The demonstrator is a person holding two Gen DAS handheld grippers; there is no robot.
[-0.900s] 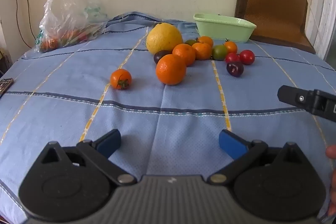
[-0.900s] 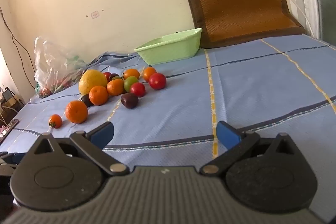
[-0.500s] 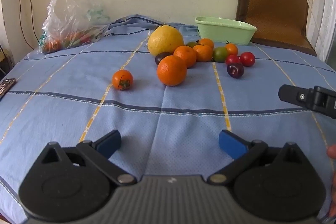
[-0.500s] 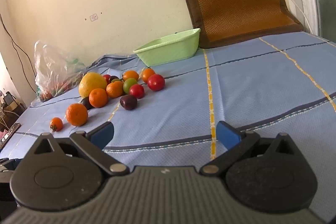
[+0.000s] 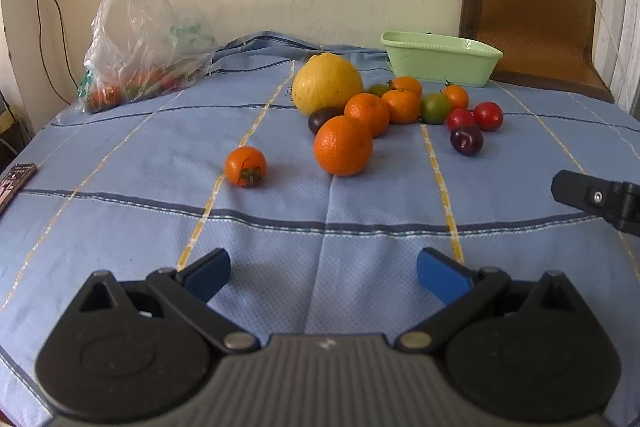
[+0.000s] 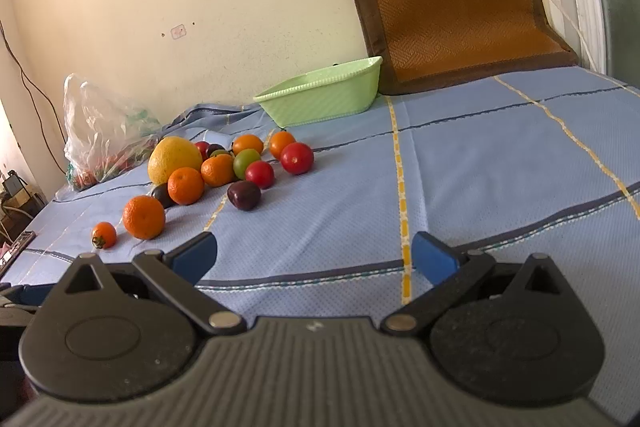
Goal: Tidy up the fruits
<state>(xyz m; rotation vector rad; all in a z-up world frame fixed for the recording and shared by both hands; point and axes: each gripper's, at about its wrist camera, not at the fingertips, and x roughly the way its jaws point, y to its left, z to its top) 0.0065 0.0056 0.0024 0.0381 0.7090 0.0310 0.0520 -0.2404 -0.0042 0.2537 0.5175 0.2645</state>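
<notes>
The fruits lie loose on the blue cloth in front of the green basket [image 5: 440, 61], none in it yet. Both the left gripper [image 5: 323, 269] and the right gripper [image 6: 315, 253] hang short of the pile, fingers wide apart and empty. The big orange [image 5: 343, 145], nearest, looks firm and round; it would likely roll, so grip across its middle.

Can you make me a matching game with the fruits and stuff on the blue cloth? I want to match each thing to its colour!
Things:
1. big round fruit
2. basket
3. plum
4. plastic bag

Colours:
A. dark purple
B. see-through
C. yellow
D. light green

Right pairs: 1-C, 2-D, 3-A, 4-B
</notes>
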